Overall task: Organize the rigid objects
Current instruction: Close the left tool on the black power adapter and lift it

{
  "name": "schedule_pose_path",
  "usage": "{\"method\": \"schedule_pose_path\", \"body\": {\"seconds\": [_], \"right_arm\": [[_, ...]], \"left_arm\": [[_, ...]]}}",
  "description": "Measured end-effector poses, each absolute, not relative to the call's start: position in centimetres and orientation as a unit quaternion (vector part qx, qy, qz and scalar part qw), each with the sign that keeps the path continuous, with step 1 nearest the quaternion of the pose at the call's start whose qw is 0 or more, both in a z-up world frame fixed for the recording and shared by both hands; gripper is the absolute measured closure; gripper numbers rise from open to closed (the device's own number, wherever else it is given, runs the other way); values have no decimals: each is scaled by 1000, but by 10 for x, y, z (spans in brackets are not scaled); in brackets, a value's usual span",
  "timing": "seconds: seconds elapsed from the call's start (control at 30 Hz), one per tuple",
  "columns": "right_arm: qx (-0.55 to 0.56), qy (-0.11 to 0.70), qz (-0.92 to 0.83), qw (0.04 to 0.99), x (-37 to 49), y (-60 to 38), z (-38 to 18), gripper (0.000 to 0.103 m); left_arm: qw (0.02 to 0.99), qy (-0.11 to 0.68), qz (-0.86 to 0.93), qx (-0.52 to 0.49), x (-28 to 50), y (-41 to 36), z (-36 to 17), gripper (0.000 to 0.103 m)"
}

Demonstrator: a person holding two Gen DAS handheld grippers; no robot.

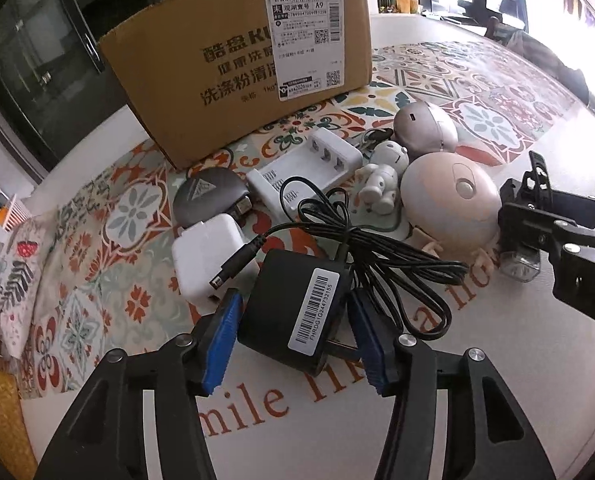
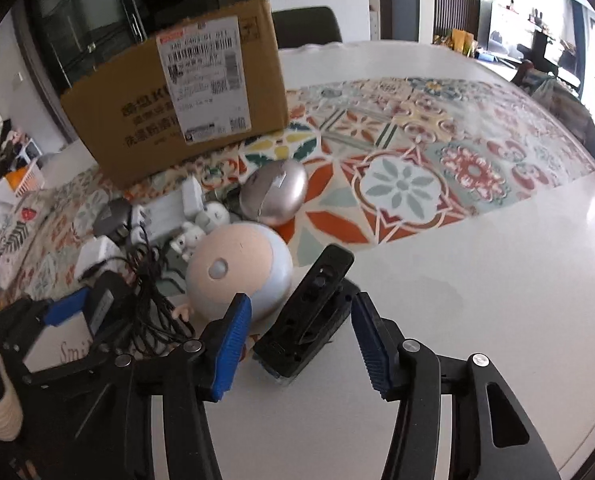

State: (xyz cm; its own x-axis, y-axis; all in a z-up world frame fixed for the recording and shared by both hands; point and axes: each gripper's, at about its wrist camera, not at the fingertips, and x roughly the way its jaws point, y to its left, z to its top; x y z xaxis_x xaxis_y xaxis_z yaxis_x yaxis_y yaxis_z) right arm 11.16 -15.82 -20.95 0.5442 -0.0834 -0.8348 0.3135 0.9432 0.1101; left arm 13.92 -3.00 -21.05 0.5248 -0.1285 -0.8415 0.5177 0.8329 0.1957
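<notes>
My left gripper (image 1: 293, 340) is open, its blue pads either side of a black power adapter (image 1: 293, 312) with a barcode label and a tangled black cable (image 1: 373, 248); whether the pads touch it is unclear. My right gripper (image 2: 301, 344) is open around a black clip device with a clear base (image 2: 305, 320), not touching it. That device also shows in the left wrist view (image 1: 521, 224). A pink round mouse (image 2: 237, 268), a grey mouse (image 2: 275, 194), a white robot figurine (image 1: 381, 180), a white battery charger (image 1: 309, 168), a white charger block (image 1: 213, 256) and a dark round case (image 1: 209, 200) lie clustered.
An open cardboard box (image 1: 233, 60) stands at the back on the patterned tablecloth (image 2: 409, 184). The white table (image 2: 497, 300) extends right. The table's left edge has cloth and clutter (image 1: 1, 240). A dark cabinet stands behind the box.
</notes>
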Motion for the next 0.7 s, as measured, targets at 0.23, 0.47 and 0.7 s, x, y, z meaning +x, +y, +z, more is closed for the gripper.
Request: {"method": "schedule_pose_path", "body": {"seconds": [0.23,0.47,0.7], "right_arm": [[130,484,-118,857,117,-161,-225,51],[3,498,-100,861,113,-145,-226,71],[-24,487,-89,868,111,-145,-226,71]], "left_arm": [[855,432,-183,222,140,-32,-212,48],[843,444,-186,240,123,-38,-210,49],[843,443,-185,243,120,-39,-211,41]]}}
